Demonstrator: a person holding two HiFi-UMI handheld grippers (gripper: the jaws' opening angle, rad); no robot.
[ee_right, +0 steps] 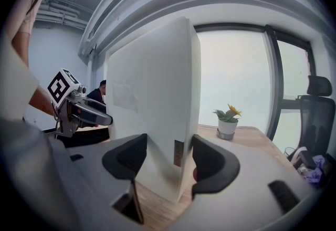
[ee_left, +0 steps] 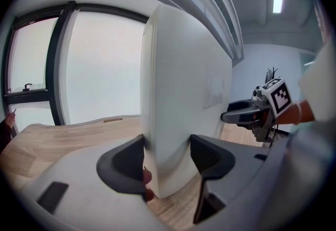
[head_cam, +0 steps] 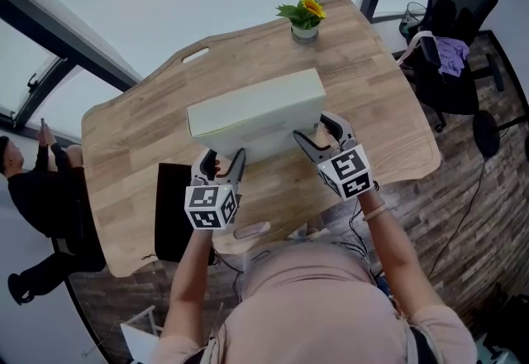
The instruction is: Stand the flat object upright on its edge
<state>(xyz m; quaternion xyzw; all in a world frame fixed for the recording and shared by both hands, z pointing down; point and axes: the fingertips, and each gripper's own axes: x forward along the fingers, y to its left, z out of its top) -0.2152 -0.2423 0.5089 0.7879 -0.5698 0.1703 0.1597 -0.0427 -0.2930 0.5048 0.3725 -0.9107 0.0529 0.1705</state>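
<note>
A large flat white box [head_cam: 256, 110] stands upright on its long edge on the wooden table [head_cam: 376, 98], turned broadside to me. My left gripper [head_cam: 225, 165] holds the box's left end, both pads pressed on its faces. My right gripper [head_cam: 317, 136] clamps the right end the same way. In the left gripper view the box [ee_left: 184, 98] fills the gap between the jaws of the left gripper [ee_left: 168, 152], with the right gripper [ee_left: 252, 112] beyond. In the right gripper view the box [ee_right: 152, 104] sits between the jaws of the right gripper [ee_right: 169, 155]. Whether its lower edge touches the wood I cannot tell.
A small potted yellow flower [head_cam: 304, 19] stands at the table's far edge. A black office chair [head_cam: 455, 31] is off to the right. A person in black [head_cam: 41, 189] sits at the left. A black flat thing [head_cam: 169, 213] lies by the table's near left edge.
</note>
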